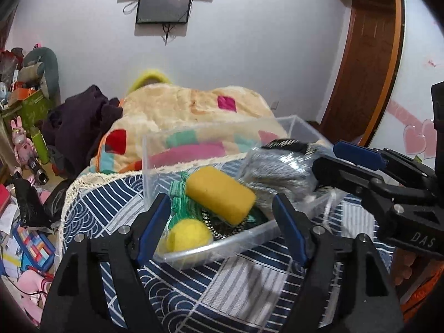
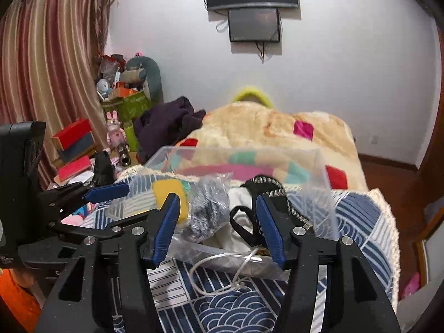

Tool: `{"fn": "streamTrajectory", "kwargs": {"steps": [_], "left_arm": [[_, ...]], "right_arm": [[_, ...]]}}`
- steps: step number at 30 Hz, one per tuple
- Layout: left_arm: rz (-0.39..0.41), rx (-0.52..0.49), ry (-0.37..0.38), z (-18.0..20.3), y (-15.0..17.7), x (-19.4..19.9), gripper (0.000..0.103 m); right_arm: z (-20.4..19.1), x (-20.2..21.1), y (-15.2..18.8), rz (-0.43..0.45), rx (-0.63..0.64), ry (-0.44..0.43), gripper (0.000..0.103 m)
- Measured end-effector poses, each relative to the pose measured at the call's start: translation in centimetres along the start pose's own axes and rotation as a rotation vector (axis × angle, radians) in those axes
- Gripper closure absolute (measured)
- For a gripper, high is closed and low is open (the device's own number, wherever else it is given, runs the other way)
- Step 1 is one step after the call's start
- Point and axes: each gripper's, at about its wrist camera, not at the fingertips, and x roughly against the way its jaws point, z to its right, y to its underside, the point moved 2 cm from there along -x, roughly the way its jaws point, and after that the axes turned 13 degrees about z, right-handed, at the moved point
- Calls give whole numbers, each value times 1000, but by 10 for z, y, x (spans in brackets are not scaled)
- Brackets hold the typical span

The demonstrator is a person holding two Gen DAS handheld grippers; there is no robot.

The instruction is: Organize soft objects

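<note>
A clear plastic bin point(image 1: 211, 247) stands on the blue patterned cloth point(image 1: 194, 291). It holds a yellow sponge point(image 1: 220, 194), a yellow ball point(image 1: 188, 236), a green net cloth point(image 1: 179, 205) and a grey fuzzy item in a clear bag point(image 1: 274, 174). My left gripper point(image 1: 222, 230) is open at the bin's near rim, empty. My right gripper point(image 2: 217, 227) is open at the bin's edge point(image 2: 327, 202), around the bagged grey item point(image 2: 205, 213) and a black and white strap point(image 2: 266, 186). In the left wrist view the right gripper point(image 1: 341, 163) sits beside the bag.
A patchwork blanket point(image 2: 277, 136) and dark purple clothing point(image 2: 166, 127) lie behind the bin. Toys, boxes and clutter point(image 2: 116, 94) crowd the left by the striped curtain point(image 2: 41, 69). A white cord point(image 2: 216, 272) trails on the cloth. A wooden door point(image 1: 371, 55) is at right.
</note>
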Motion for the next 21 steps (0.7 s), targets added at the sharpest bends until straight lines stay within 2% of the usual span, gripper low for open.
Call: {"fn": "streamTrajectory", "kwargs": {"steps": [8, 10, 12, 15, 21], "left_arm": [[147, 13, 23, 15, -20, 69, 28], [185, 3, 25, 21, -24, 86, 28], [221, -5, 26, 28, -26, 103, 26], [264, -1, 28, 34, -25, 125, 14], [309, -2, 12, 44, -16, 154, 7]], "right_arm": [[-5, 61, -20, 131, 8, -9, 48], [-8, 75, -21, 157, 15, -10, 44], [-11, 90, -22, 190, 23, -3, 33], [-14, 108, -21, 230, 27, 2, 22], [-15, 124, -15, 251, 25, 26, 15]]}}
